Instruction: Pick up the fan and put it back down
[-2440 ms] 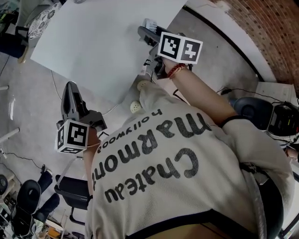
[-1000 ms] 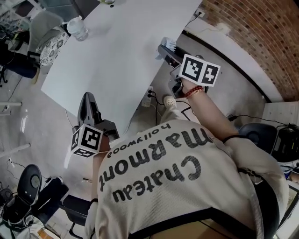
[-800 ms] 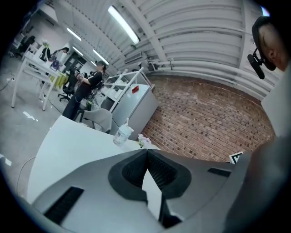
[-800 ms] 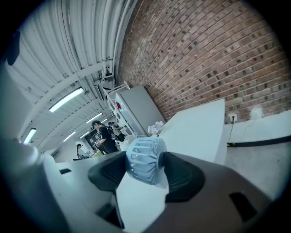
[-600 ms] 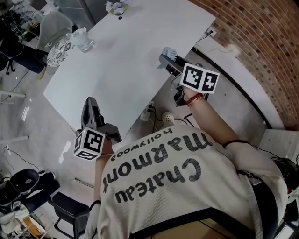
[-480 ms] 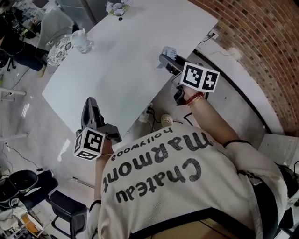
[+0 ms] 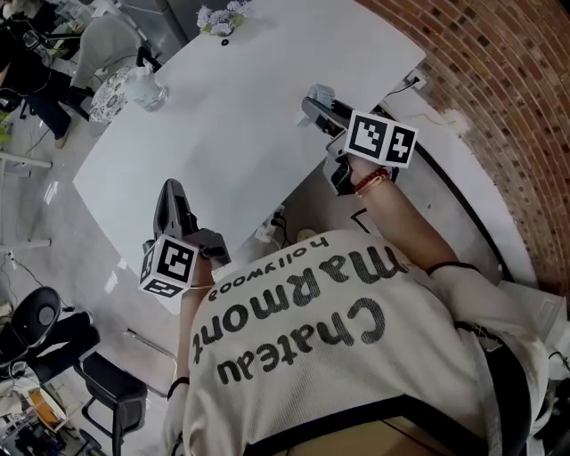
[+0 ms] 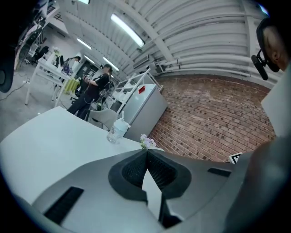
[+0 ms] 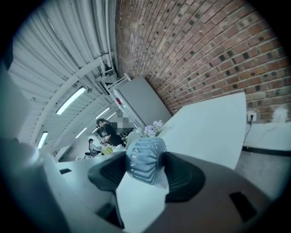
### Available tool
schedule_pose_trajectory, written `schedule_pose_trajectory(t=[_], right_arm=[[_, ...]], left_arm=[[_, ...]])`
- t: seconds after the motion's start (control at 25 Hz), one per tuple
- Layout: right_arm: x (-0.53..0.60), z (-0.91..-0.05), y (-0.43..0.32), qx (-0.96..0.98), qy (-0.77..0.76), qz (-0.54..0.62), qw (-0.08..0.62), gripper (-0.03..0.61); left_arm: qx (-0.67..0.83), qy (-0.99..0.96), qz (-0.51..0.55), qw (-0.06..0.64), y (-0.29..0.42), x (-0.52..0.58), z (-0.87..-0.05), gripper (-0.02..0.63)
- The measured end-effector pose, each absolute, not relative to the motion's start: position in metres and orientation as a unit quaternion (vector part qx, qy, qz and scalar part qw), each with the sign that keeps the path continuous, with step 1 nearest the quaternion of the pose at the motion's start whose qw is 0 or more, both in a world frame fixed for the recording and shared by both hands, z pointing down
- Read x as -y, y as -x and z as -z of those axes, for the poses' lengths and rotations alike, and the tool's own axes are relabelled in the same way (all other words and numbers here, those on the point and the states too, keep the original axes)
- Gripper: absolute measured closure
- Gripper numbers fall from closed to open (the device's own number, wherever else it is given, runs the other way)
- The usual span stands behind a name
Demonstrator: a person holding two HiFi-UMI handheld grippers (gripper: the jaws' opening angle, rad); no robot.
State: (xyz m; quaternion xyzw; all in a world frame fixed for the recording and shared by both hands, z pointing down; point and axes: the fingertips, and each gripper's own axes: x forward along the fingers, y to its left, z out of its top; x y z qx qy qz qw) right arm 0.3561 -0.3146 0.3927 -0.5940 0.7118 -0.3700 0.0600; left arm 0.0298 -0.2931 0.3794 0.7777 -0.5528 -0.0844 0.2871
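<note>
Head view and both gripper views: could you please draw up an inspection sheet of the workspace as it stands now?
Surface: white table, set close to a brick wall.
Job's things: pale blue fan, clamped in the right gripper near the table's edge; whether it touches the table cannot be told.
Clutter: clear bottle and small flowers at the table's far end.
Grippers: right gripper shut on the fan; left gripper shut, nothing between its jaws.
Cables: wall socket with a lead hanging from it; power strip on the floor.
Surroundings: black chair; people at distant benches.
</note>
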Motion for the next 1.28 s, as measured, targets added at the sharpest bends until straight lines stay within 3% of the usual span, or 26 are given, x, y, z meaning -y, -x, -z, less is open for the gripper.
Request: schedule_pose_trajectory(t=[0.52, 1.28], right_arm=[[0.389, -0.409, -0.376, -0.746, 0.555, 0.367, 0.016, 0.316], [0.431, -0.467, -0.330, -0.771, 0.508, 0.382, -0.050, 0.316]], left_arm=[[0.637, -0.711, 0.097, 0.284, -0.017, 0.293, -0.382, 0.612], [0.710, -0.640, 0.091, 0.279, 0.025, 0.254, -0.392, 0.612]])
